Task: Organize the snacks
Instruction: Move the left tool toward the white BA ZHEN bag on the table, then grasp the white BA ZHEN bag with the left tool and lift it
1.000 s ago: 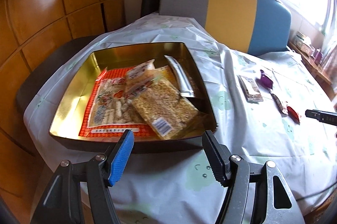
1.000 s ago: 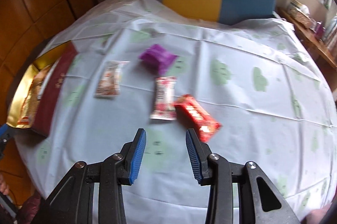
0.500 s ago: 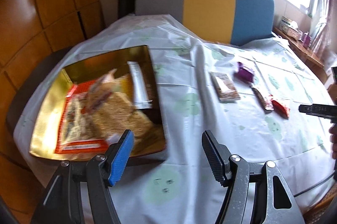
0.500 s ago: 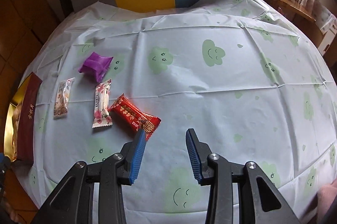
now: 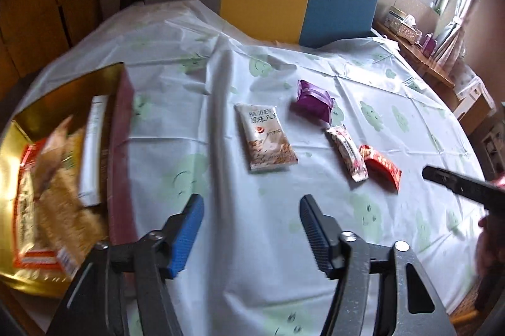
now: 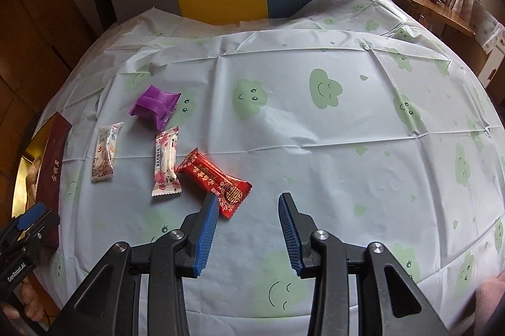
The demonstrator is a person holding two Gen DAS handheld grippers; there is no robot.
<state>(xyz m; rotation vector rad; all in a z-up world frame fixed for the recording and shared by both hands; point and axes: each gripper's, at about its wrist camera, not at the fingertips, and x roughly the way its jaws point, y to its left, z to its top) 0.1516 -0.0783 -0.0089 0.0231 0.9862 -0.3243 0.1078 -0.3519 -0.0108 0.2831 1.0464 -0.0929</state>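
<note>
From your left wrist view: your left claw [image 5: 251,211] hangs over the surface [image 5: 363,77], fingers spread with only tablecloth between them, and they've just been closing in a little. At the surface's left edge sits the gold box [image 5: 19,127] with its dark red side wall, already stacked with snacks, though they're blurred here. Out on the cloth, toward the middle, there's the beige packet [image 5: 268,141] lying flat, the purple packet [image 5: 314,100] beyond it to the right, then the pink-and-white packet [image 5: 347,153] and the red packet [image 5: 380,167] side by side, just touching. The tip of your right claw [image 5: 454,183] pokes in from the right edge, near the red packet.

Now your right wrist view: your right claw [image 6: 247,208] is over the near part of the surface [image 6: 347,115], fingers apart, pinching nothing. Its left finger overlaps the near end of the red packet [image 6: 217,178] in this view; whether it touches, you can't tell. The pink-and-white packet [image 6: 165,162] lies just left of the red one, the beige packet [image 6: 105,151] further left, the purple packet [image 6: 156,105] behind them. The gold box [image 6: 53,159] is at the left edge, and your left claw [image 6: 30,217] shows at the lower left, beside the box's near corner.
</note>
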